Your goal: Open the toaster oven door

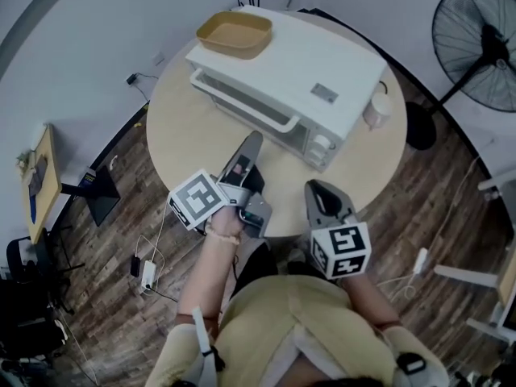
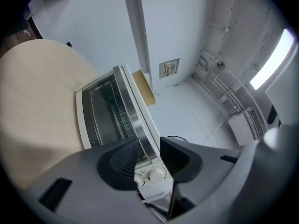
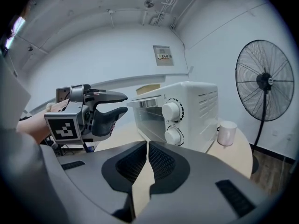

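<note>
A white toaster oven (image 1: 298,87) stands on the round table (image 1: 177,127), its glass door up against the body and a bar handle (image 1: 242,103) along the door's top edge. My left gripper (image 1: 251,142) hovers just in front of the door, pointing at it. In the left gripper view the left gripper (image 2: 149,148) is open and empty, with the toaster oven (image 2: 112,115) beyond the gap. My right gripper (image 1: 317,188) waits at the table's near edge. Its own view shows the right gripper (image 3: 147,148) shut on nothing, facing the oven's knobs (image 3: 172,111).
A tan tray (image 1: 235,35) lies on top of the oven. A white mug (image 1: 376,110) stands on the table to the oven's right. A floor fan (image 1: 476,43) is beyond the table on the right. Cables and a power strip (image 1: 147,272) lie on the wooden floor at the left.
</note>
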`<control>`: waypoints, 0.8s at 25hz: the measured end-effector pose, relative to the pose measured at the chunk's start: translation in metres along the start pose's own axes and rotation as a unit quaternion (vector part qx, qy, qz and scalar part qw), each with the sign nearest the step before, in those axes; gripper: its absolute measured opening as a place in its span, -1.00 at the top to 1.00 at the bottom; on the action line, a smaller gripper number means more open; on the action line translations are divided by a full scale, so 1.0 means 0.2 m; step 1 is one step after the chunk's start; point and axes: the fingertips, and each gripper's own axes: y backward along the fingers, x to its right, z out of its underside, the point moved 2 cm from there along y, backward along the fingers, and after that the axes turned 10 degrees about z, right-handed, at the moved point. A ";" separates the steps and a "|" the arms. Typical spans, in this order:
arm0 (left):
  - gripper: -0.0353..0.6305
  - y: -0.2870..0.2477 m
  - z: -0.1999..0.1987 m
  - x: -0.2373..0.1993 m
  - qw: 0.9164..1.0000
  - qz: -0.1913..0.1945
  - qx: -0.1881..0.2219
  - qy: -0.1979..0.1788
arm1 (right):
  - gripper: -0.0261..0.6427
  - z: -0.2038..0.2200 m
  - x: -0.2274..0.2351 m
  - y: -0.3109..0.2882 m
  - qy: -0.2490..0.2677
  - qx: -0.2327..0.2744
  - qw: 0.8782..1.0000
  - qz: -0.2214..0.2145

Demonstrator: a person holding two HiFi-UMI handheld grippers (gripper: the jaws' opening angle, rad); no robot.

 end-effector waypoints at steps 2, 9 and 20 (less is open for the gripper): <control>0.53 -0.04 -0.01 0.01 1.000 0.012 -0.007 0.009 | 0.91 -0.01 0.00 -0.02 -0.006 0.001 1.000 0.010; 0.52 -0.11 -0.06 -0.01 0.999 0.025 -0.032 0.009 | 0.91 -0.01 -0.03 -0.04 -0.017 -0.005 0.999 0.037; 0.51 -0.16 -0.08 -0.01 0.998 0.039 -0.049 0.031 | 0.91 -0.02 -0.04 -0.07 -0.030 -0.007 0.997 0.066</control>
